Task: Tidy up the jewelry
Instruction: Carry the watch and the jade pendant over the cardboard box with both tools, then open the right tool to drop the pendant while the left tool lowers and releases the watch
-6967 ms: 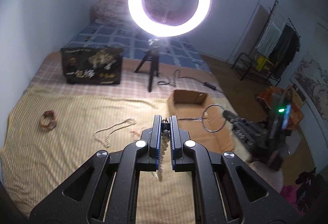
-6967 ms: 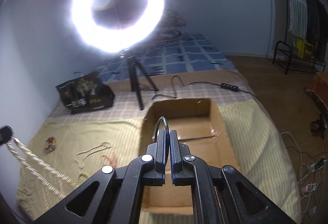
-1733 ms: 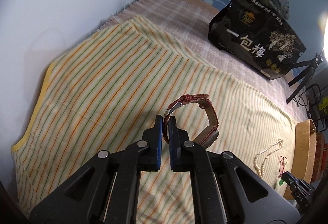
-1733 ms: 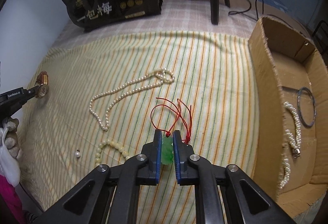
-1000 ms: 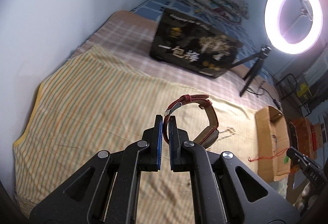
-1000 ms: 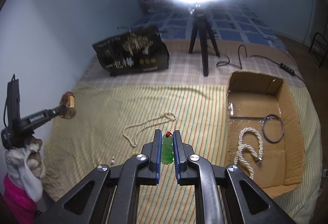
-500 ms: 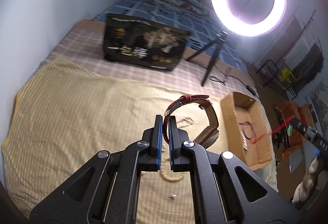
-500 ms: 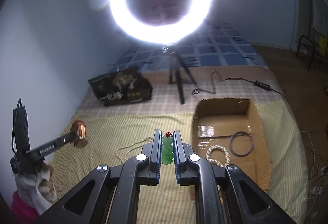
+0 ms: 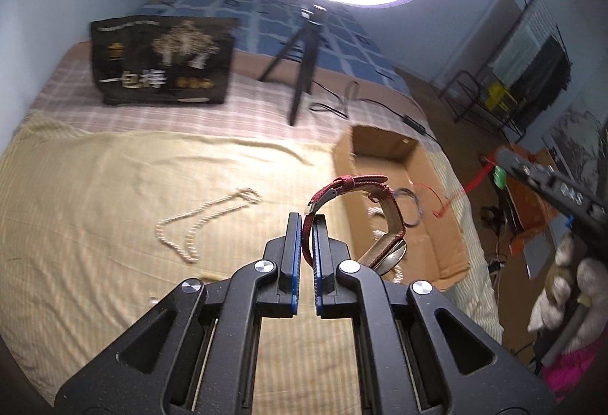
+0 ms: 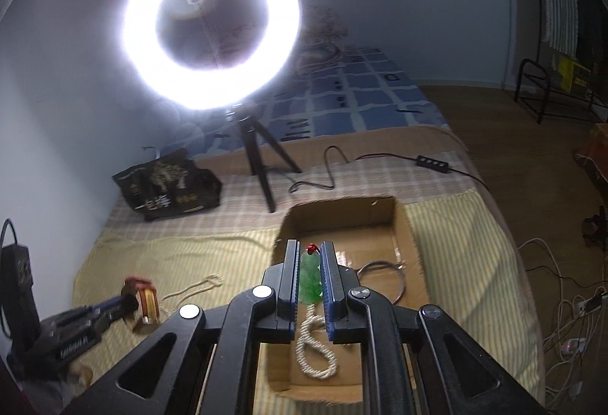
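My left gripper (image 9: 307, 221) is shut on the red strap of a wristwatch (image 9: 383, 213), held in the air beside the left wall of the cardboard box (image 9: 344, 164). My right gripper (image 10: 308, 251) is shut on a green pendant (image 10: 311, 278) with a red knot, above the box (image 10: 342, 212). From the left wrist view the pendant (image 9: 501, 176) trails a red cord (image 9: 452, 194) over the box's right side. Inside the box lie a thin bangle (image 10: 383, 280) and a pearl rope (image 10: 313, 350). A pearl necklace (image 9: 197, 221) lies on the striped cloth.
A ring light on a small tripod (image 10: 262, 164) stands behind the box, its cable and switch (image 10: 433, 162) trailing right. A black printed bag (image 9: 163, 60) sits at the back left. A person's gloved hand (image 9: 562, 286) holds the right gripper. Floor and cables lie right of the bed.
Both grippers have swung to the right toward the box, carrying the watch and the pendant. The box now lies directly under the right gripper and close beside the watch.
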A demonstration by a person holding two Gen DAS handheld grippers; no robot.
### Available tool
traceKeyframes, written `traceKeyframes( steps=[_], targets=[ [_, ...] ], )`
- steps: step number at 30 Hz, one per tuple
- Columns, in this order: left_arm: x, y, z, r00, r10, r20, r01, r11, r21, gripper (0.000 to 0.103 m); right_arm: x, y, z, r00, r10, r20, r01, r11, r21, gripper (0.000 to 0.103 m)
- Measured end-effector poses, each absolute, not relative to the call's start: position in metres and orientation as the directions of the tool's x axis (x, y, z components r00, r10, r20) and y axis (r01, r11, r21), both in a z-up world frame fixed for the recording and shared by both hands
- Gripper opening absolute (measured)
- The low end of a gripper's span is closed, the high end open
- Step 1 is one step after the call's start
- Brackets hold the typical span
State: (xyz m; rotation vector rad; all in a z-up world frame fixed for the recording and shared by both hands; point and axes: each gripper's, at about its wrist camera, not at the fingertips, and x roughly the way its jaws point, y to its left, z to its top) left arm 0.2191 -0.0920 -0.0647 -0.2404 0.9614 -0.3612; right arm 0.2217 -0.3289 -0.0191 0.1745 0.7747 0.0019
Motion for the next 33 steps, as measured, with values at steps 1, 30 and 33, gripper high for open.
traceKeyframes(
  steps=[1, 30, 33],
  targets=[
    [0.220, -0.098, -0.066, 0.515, -0.407, -0.754, 0.201, 0.913, -0.355, 0.003, 0.224, -0.332, -0.020, 0.716, 0.062, -0.696, 0.066, 0.986, 0.156, 0.008],
    [0.216, -0.235, -0.120, 0.381, -0.465, -0.799, 0.344, 0.874, -0.344, 0.003, 0.302, -0.377, -0.085, 0.686, 0.093, -0.722, 0.102, 0.970, 0.222, 0.008],
    [0.216, -0.241, -0.122, 0.375, -0.465, -0.802, 0.357, 0.871, -0.338, 0.003, 0.303, -0.379, -0.089, 0.679, 0.092, -0.728, 0.101, 0.971, 0.217, 0.010]
  ],
)
